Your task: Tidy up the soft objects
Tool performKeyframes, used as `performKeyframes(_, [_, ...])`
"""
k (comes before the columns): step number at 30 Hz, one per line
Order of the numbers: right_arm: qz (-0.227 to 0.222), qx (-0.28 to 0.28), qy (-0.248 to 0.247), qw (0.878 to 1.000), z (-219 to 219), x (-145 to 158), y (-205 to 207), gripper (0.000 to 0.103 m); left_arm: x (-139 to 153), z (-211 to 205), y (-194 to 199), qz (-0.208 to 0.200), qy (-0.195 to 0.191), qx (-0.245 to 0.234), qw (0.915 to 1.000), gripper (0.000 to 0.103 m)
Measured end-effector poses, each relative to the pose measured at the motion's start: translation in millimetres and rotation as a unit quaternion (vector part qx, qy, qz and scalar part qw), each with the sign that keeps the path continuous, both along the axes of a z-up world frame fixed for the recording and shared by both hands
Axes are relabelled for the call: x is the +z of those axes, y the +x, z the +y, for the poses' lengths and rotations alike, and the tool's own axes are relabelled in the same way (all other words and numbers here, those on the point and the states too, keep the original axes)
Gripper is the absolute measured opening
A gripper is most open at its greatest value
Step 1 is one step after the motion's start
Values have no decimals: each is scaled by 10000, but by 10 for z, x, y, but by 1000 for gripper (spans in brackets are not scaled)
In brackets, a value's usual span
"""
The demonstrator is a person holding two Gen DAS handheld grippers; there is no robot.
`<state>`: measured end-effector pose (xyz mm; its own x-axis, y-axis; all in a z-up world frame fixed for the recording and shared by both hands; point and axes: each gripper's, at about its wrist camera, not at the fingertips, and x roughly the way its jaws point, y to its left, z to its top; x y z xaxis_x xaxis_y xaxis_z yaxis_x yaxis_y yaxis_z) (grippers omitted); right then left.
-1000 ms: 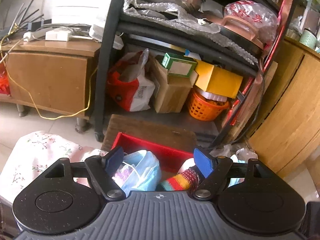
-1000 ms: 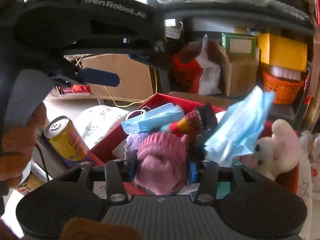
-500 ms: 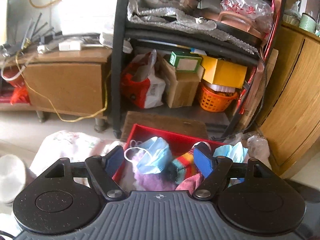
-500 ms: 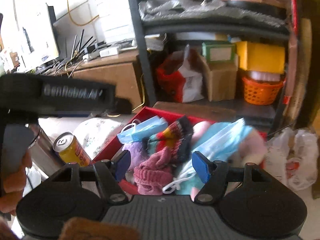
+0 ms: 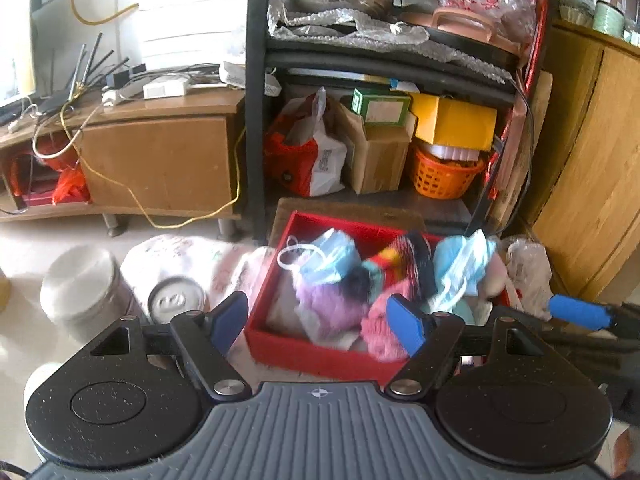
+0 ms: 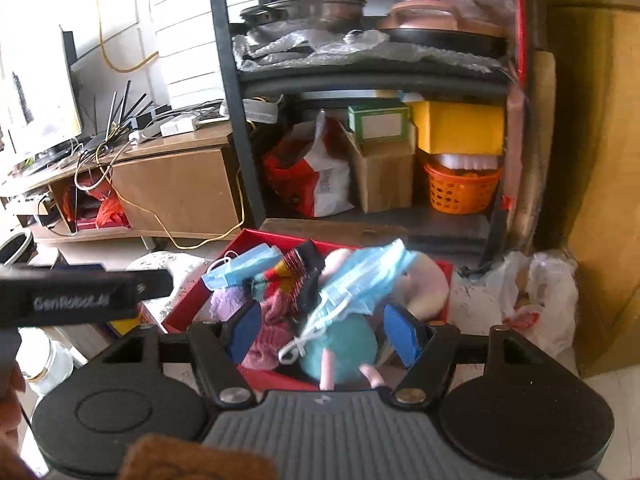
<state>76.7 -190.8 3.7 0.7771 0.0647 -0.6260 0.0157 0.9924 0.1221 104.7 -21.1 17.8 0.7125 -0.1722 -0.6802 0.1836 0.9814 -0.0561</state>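
A red box [image 5: 304, 354] [image 6: 188, 304] holds soft things: blue face masks [image 5: 332, 258] [image 6: 360, 280], a striped knitted sock [image 5: 404, 256] [image 6: 296, 276], a purple knit piece [image 5: 328, 304], a pink knit piece [image 5: 380, 340] [image 6: 268, 340] and a plush toy [image 6: 424, 284]. My left gripper [image 5: 318, 322] is open and empty, above the box's near edge. My right gripper [image 6: 322, 330] is open and empty, above the box. A teal plush with pink legs [image 6: 344, 350] lies between its fingers, not gripped.
A drink can [image 5: 176, 304] and a white-lidded jar [image 5: 84, 288] stand left of the box on a floral cloth [image 5: 180, 252]. Behind is a black metal shelf [image 5: 256, 100] with boxes and an orange basket [image 5: 444, 176]. A wooden cabinet [image 5: 592, 180] is right; plastic bags [image 6: 536, 300] lie beside it.
Both grippers have pulled back and up from the box. My right gripper has opened and let go of the pink knit piece, which now lies in the box.
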Motion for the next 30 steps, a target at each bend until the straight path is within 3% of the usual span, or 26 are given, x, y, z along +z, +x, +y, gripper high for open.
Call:
performKeyframes(18, [-228,-243,466,9984,-42,73,-674,39,169,2,-723,-471,369,-263,9979,79])
performKeyframes(30, [-347,-212,551,9977,16,102,-917,40,77,110,-943,-376,408,-229,9982,80])
